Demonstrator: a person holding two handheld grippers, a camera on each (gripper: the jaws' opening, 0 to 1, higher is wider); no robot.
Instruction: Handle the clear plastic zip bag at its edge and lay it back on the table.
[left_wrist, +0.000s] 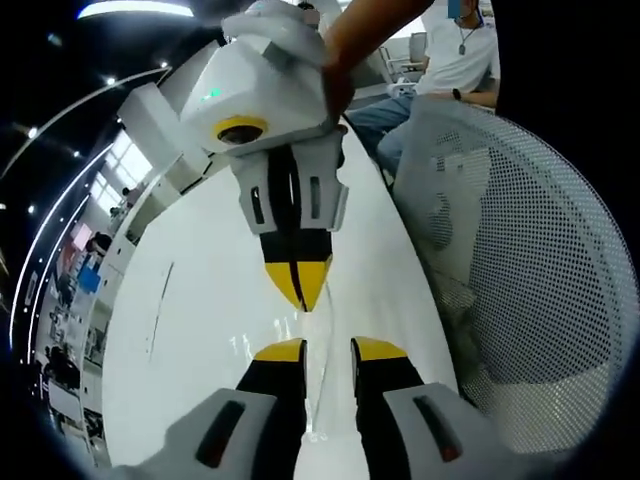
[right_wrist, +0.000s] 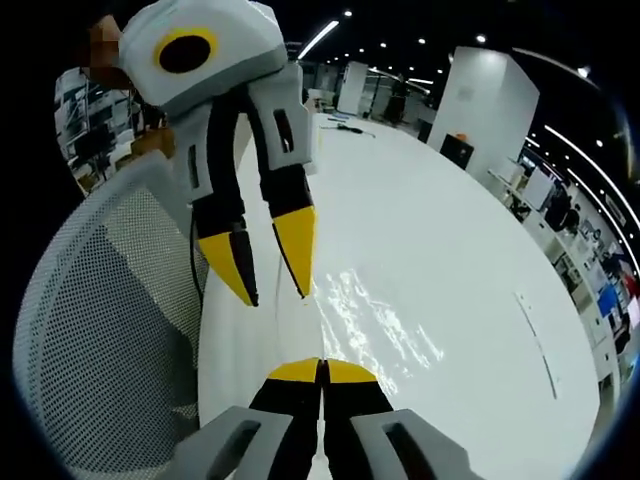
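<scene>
In the left gripper view, the left gripper (left_wrist: 328, 352) rises from the bottom centre with its yellow-tipped jaws standing apart, a clear gap between them. The clear plastic zip bag (left_wrist: 318, 385) shows as a thin, glossy vertical sheet running up through that gap toward the centre of the frame; whether the jaws touch it cannot be told. Above it, pointing down from the upper centre, the right gripper (left_wrist: 299, 283) has its jaws pressed together at the bag's upper edge. A hand (left_wrist: 345, 55) holds that gripper at the top of the frame. The white counter (left_wrist: 190, 330) fills the left and centre; a white mesh chair (left_wrist: 530, 260) sits at the right.

In the right gripper view, the right gripper's jaws meet at the bottom centre, closed on the bag's edge, and the bag spreads as shiny wrinkles over the counter at centre frame. The left gripper hangs in from the upper left, jaws parted.
</scene>
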